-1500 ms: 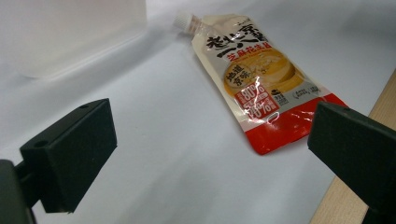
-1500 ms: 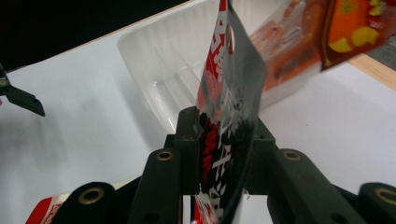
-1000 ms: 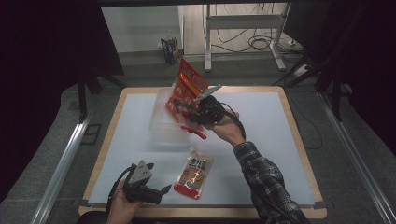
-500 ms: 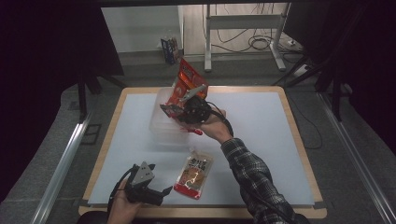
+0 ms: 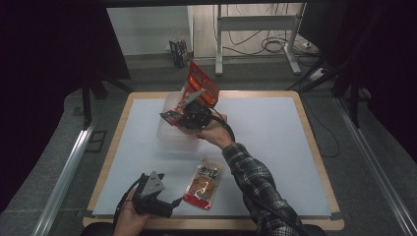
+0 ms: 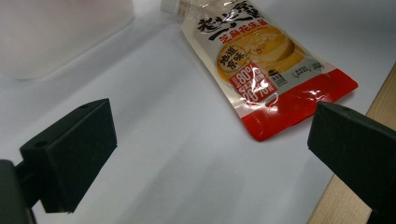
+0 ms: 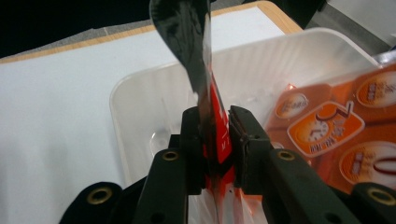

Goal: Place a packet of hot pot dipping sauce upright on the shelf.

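Two snack packs are already in play: an orange packet [image 7: 322, 126] leaning in the clear tub [image 5: 169, 129] toward the counter's far edge, and a dark red pouch [image 7: 205, 79] pinched flat by the right hand-held gripper [image 7: 215, 140], jaws having just squeezed in on it, right over the tub. Left hand-held gripper [image 5: 152, 199] sits spread wide and empty at the near edge, beside a sauce pouch [image 6: 261, 60]. Risk as I see it: the pouch looks floppy, so letting go crooked could hang it on the tub rim, or, hard to tell, knock the orange packet over.
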Motion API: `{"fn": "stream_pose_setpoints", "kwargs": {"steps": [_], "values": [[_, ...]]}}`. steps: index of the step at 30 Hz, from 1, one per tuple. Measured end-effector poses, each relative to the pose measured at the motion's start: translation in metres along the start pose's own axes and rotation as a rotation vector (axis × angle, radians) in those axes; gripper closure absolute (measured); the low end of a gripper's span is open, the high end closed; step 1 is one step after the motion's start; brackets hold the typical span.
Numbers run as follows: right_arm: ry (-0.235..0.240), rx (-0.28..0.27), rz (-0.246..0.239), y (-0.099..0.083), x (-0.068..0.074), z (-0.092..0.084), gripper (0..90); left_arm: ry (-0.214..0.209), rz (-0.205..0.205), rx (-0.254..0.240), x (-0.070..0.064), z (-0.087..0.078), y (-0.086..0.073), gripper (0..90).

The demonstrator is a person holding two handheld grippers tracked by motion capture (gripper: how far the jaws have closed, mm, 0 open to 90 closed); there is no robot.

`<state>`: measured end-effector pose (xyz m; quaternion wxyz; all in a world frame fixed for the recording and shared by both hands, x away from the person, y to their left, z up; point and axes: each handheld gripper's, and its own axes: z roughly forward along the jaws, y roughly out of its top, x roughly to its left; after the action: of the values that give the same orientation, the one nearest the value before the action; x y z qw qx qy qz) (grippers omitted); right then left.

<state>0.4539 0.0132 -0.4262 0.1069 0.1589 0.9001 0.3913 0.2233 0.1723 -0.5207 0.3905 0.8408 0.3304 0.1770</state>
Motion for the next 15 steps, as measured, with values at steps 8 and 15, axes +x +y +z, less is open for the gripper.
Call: {"fn": "stream_pose_setpoints", "kwargs": {"steps": [8,15], "values": [[0.004,0.015,-0.023,-0.002,0.000,0.015,80.9,0.004,0.017,0.008,-0.002,0.001,0.000,1.2],[0.014,0.029,0.021,-0.007,-0.007,0.008,67.8,0.009,0.025,0.013,-0.003,0.002,0.000,1.3]]}}
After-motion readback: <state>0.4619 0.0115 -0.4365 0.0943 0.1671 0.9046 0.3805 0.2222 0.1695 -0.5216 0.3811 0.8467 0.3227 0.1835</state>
